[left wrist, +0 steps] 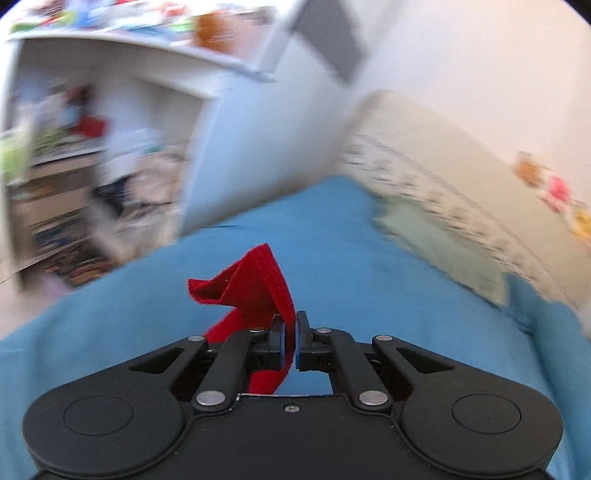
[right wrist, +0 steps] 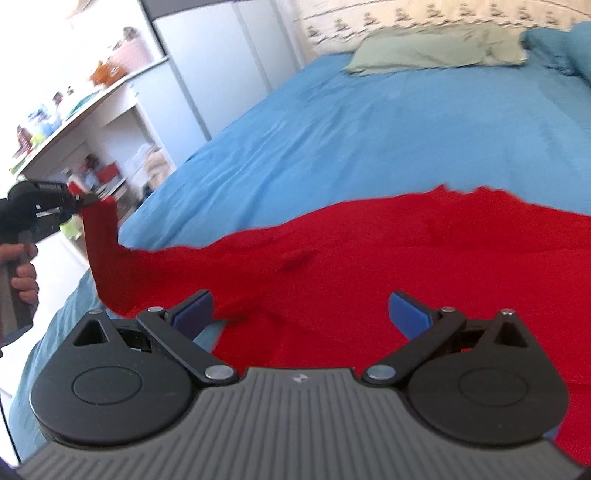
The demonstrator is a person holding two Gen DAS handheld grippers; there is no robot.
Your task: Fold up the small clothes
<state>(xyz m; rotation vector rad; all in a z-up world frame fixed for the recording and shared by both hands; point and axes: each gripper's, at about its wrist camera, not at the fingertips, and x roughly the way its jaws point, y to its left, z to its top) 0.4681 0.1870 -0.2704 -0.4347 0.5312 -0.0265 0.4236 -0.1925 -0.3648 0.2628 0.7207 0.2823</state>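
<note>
A red garment [right wrist: 369, 266] lies spread on the blue bedcover [right wrist: 351, 140]. My left gripper [left wrist: 290, 325] is shut on one end of it, a hemmed strip [left wrist: 255, 280] that sticks up past the pads. From the right wrist view that same gripper [right wrist: 83, 199] sits at the far left, lifting a corner of the red cloth off the bed, with a hand [right wrist: 22, 273] around its handle. My right gripper [right wrist: 301, 310] hovers low over the garment's near part. Its blue-padded fingers [right wrist: 408, 314] stand wide apart and press on nothing.
A pale green pillow [right wrist: 436, 51] and a blue pillow [right wrist: 569, 48] lie at the head of the bed below a patterned headboard [right wrist: 424, 16]. White shelving [right wrist: 92, 122] with clutter and a white wardrobe [right wrist: 218, 62] stand along the bed's left side.
</note>
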